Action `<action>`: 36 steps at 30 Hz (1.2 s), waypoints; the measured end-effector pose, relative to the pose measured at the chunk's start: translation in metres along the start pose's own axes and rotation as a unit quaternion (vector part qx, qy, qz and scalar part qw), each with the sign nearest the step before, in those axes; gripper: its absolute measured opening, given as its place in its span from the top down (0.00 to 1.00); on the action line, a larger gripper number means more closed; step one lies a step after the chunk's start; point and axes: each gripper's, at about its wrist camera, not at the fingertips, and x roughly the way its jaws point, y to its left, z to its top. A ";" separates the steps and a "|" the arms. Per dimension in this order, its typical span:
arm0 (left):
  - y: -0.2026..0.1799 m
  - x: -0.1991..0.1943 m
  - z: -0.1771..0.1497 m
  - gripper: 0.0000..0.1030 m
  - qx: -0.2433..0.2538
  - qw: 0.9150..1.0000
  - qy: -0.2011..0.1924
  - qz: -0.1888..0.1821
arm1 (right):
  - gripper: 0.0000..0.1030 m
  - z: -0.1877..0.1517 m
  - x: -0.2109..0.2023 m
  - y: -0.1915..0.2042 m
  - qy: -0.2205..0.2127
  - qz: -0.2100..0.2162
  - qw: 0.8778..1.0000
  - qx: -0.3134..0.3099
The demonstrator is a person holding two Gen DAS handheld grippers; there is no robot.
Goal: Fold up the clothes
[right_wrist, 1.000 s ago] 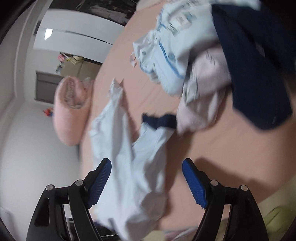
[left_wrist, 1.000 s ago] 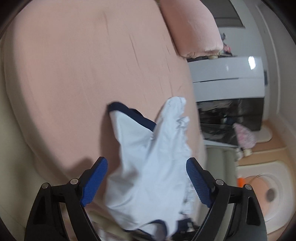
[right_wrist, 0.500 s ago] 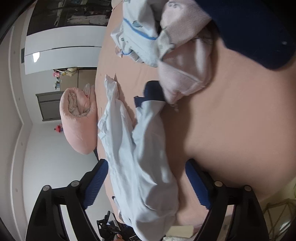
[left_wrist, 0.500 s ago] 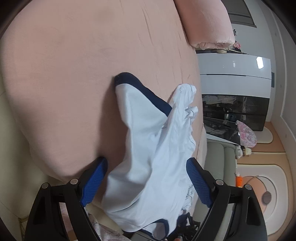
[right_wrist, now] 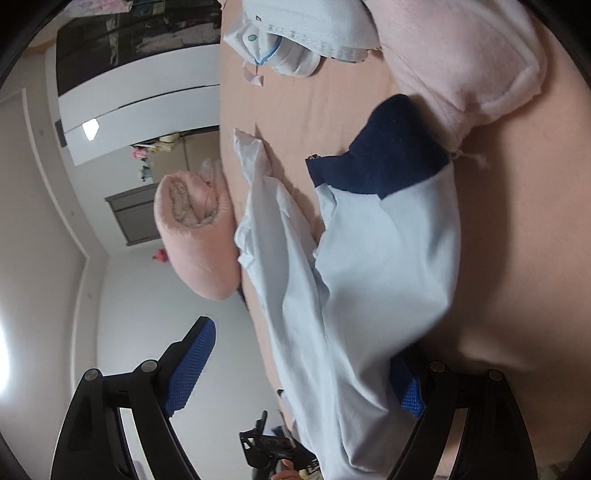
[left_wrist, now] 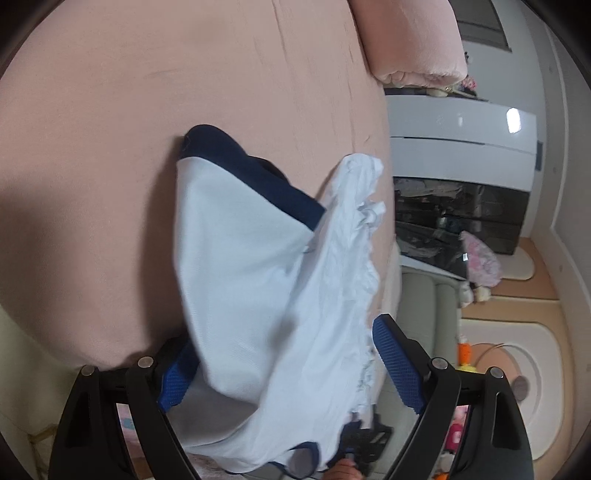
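Lying lengthwise on the pink bedsheet (left_wrist: pixel 110 147), the pale blue garment (left_wrist: pixel 258 288) runs away from the left gripper (left_wrist: pixel 284 365), its navy-trimmed end (left_wrist: pixel 255 173) farthest from the tool and its near end spilling over the bed edge between the blue pads. Those jaws stand wide apart; cloth drapes over the left pad and hides most of it, while the right pad sits clear beside the frilled edge, and neither visibly presses the fabric.

From the right gripper (right_wrist: pixel 299 373), the same garment (right_wrist: pixel 354 295) stretches ahead with its navy band (right_wrist: pixel 388 162) at the far end. This tool's jaws are also spread wide, gripping nothing; the cloth covers part of the right pad, the left pad hangs off the bed's side.

Beyond the navy band lie a pink garment (right_wrist: pixel 472 62) and a white printed garment (right_wrist: pixel 295 33), both cut off by the frame. A rolled pink blanket (right_wrist: pixel 195 236) sits at the bed's far end, with a white cabinet (left_wrist: pixel 461 147) past it. Below the garment a fingertip and a dark device show, too cropped to identify.
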 end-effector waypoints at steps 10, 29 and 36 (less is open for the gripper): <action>0.004 0.005 -0.005 0.14 0.024 0.999 0.001 -0.028 | 0.60 0.008 -0.011 -0.036 0.024 0.040 0.997 0.057; 0.031 -0.002 -0.008 0.49 -0.053 0.995 -0.024 -0.080 | 0.95 -0.006 0.004 -0.019 0.016 -0.038 0.999 0.009; 0.051 -0.007 -0.014 0.96 -0.023 0.999 -0.029 -0.012 | 0.80 -0.009 0.005 -0.014 0.015 -0.001 1.000 -0.009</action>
